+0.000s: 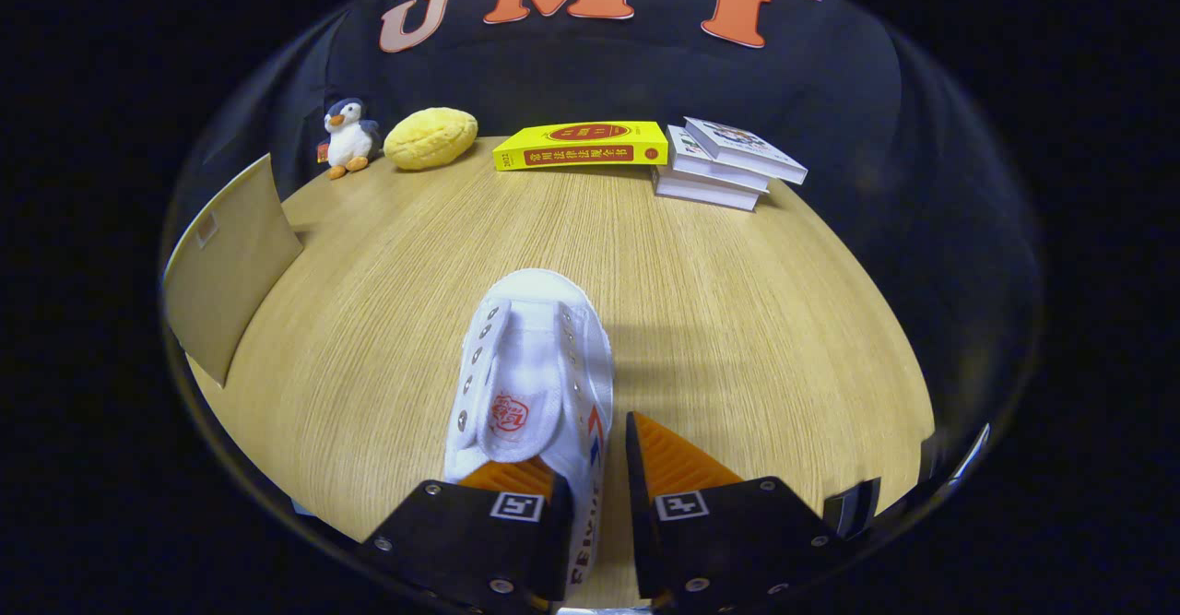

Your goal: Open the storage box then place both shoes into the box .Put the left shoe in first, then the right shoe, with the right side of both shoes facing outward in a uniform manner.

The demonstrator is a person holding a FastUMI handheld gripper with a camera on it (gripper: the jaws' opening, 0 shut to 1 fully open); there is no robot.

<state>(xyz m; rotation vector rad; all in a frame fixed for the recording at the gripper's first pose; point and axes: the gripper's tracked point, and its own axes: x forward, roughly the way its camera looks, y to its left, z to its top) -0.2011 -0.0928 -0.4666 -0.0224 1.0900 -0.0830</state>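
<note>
Bright overhead light, soft shadow on table [719, 301] (sharp centre), fisheye bending edges.

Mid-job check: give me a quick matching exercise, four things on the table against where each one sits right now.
Things:
1. white shoe
2. toy penguin
3. yellow book
4. cardboard panel

Places:
A. at the table's far edge, beside the stack of white books
B. its side wall between the gripper fingers
C. next to the yellow cushion
D. upright at the table's left edge

Pairs: 1-B, 2-C, 3-A, 4-D
</note>
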